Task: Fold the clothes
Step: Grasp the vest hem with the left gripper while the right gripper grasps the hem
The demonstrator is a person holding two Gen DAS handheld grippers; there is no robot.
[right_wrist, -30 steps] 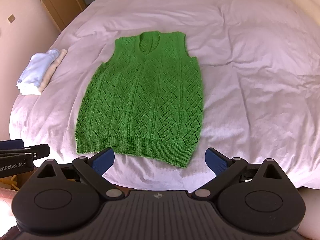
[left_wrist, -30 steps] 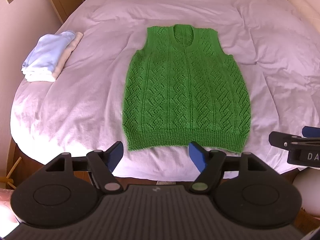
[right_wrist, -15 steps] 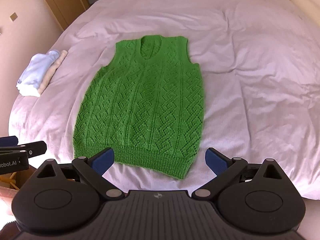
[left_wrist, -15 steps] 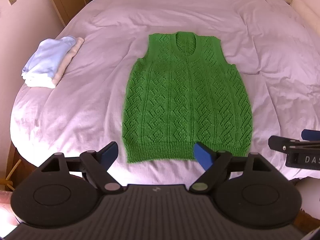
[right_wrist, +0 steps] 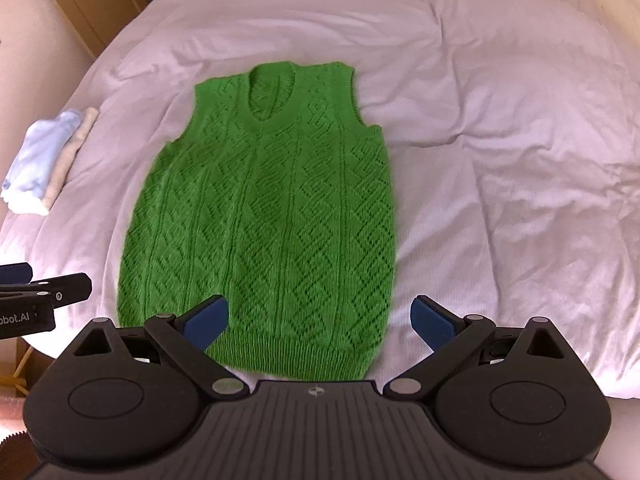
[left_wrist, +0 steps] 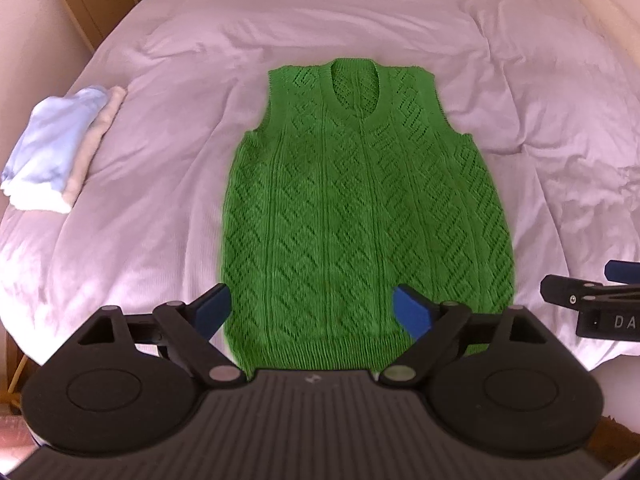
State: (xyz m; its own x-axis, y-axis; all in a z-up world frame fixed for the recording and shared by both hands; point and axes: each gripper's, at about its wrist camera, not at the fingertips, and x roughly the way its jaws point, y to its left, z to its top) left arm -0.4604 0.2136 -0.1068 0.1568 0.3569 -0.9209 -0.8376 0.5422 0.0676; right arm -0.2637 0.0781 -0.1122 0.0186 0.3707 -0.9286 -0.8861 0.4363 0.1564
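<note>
A green knitted sleeveless vest [left_wrist: 360, 208] lies flat on the white bed, neck away from me, hem toward me; it also shows in the right wrist view [right_wrist: 272, 216]. My left gripper [left_wrist: 312, 312] is open and empty, hovering over the vest's hem, left of its middle. My right gripper [right_wrist: 320, 318] is open and empty over the hem's right corner. Each gripper shows at the edge of the other's view: the right one [left_wrist: 592, 300] and the left one [right_wrist: 36, 296].
A folded stack of light blue and cream clothes [left_wrist: 56, 148] lies at the bed's left edge, also in the right wrist view [right_wrist: 44, 160]. The white duvet [right_wrist: 500, 140] is wrinkled to the right of the vest. Wooden doors [right_wrist: 80, 8] stand beyond the bed's left side.
Both grippers have moved forward toward the bed, so the vest's hem now lies between and under their fingers. The vest has not moved. Both stayed open.
</note>
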